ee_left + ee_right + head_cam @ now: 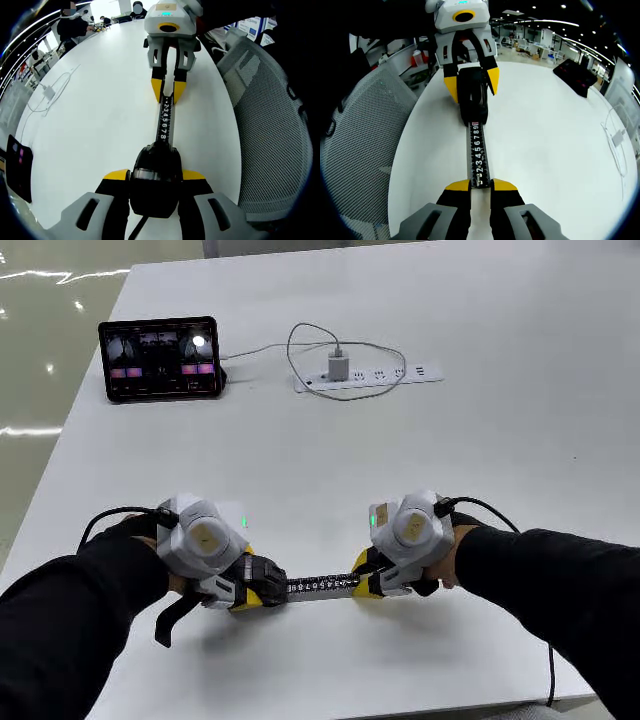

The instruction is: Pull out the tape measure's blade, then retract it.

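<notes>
The black tape measure case (262, 583) (156, 175) (473, 95) sits between the yellow-tipped jaws of my left gripper (246, 585) (155, 175) (472, 85), which is shut on it near the table's front edge. A short length of black blade with white numerals (322, 585) (164, 120) (477, 155) runs out of the case to the right. My right gripper (366, 583) (481, 186) (168, 92) is shut on the blade's end, its jaws pinching the tip just above the white table (300, 470).
A tablet (160, 358) with a lit screen lies at the far left of the table. A white power strip (370, 376) with a charger and looped cable lies at the far middle. A grey mesh chair (265, 135) (355, 150) stands at the table's near edge.
</notes>
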`<state>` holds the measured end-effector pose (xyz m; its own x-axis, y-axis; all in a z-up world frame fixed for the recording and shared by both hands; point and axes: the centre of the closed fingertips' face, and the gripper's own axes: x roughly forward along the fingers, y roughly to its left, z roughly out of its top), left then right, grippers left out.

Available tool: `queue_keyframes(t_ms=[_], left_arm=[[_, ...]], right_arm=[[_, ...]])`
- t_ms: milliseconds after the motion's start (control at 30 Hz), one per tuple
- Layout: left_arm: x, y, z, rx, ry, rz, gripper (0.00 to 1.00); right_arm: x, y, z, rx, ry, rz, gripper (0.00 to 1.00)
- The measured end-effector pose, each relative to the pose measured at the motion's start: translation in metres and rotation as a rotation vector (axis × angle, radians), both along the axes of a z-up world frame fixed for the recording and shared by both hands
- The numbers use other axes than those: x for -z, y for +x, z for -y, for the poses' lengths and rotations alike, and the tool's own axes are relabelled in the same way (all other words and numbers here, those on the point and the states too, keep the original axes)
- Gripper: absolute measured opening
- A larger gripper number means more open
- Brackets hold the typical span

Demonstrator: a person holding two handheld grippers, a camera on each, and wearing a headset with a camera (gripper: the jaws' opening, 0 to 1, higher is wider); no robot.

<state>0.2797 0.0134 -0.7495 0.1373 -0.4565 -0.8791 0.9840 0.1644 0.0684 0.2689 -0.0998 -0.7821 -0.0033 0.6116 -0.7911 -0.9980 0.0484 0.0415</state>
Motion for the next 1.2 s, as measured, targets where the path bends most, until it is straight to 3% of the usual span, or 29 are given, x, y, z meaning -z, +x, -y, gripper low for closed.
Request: queue_keyframes(t_ms=[1200], left_arm=[[0.0, 0.0, 0.0, -0.007, -0.005, 0.002, 0.31]], right_arm=[[-0.002, 0.001, 0.024, 0.017, 0.003, -0.021, 0.1]])
